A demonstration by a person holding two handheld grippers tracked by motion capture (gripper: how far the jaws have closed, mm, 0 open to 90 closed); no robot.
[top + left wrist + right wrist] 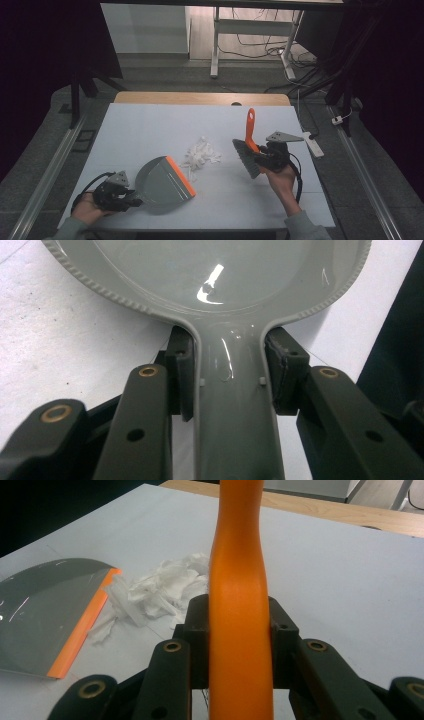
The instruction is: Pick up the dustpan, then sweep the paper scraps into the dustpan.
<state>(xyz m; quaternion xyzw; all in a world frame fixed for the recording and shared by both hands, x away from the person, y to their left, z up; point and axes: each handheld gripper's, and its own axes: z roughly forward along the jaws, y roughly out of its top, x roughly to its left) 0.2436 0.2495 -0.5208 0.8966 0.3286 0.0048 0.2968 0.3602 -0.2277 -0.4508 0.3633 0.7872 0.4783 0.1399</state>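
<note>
Sweeping had not yet started, by the look of it. At the left, the left gripper (131, 200) had its fingers (181, 375) clamped on the handle of the grey dustpan (162, 184), which lay flat on the white surface (150, 125) with its orange lip toward the scraps (201, 154). Those white paper scraps sat in a loose heap just beyond the lip, none yet in the pan. Right of the heap, the right gripper (261, 156) had its fingers (199, 635) closed on the orange handle of the brush (247, 150), bristles near the scraps but apart. All the gathering seemed left to do.
</note>
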